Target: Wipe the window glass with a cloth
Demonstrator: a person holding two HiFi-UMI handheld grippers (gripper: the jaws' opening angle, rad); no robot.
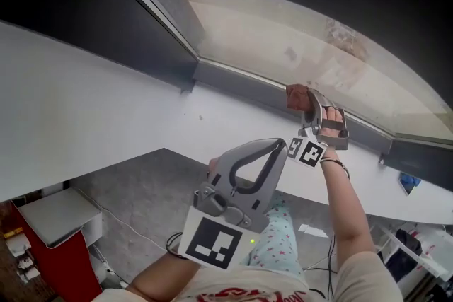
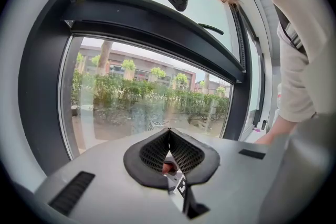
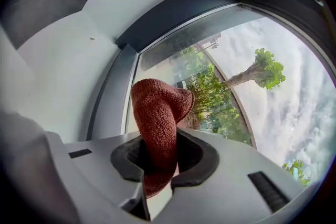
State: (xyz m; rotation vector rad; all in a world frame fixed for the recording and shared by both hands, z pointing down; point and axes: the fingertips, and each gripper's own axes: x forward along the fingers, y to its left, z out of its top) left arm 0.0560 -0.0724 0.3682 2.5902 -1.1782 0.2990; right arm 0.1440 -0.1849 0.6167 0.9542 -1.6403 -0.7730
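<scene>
The right gripper (image 3: 163, 152) is clamped on a rust-red knitted cloth (image 3: 157, 113). Most of the cloth stands up out of the jaws in a loose, folded hump. In the head view the cloth (image 1: 301, 97) is at the lower edge of the glass (image 1: 304, 46), right against the dark frame (image 1: 233, 78) and above the far edge of the white sill (image 1: 106, 102). Whether it touches the pane I cannot tell. The left gripper (image 2: 169, 136) has its jaws closed tip to tip with nothing between them, and it is held low, well back from the sill.

Risks, as I judge them:
- The jaws hold only a narrow part of the cloth, so friction during a firm stroke could drag it out and drop it on the sill.
- The hump is floppy. If it bends aside under pressure, the hard jaw tips could meet the glass and scratch it.
- So close to the frame, the cloth could snag on the rail or leave the bottom strip unwiped.
- Bunched like this, it would clean only a thin track.

No brand or readable writing shows. There are only black-and-white square markers on the gripper cubes and a red print on the person's shirt (image 1: 241, 292), too cropped to read.
</scene>
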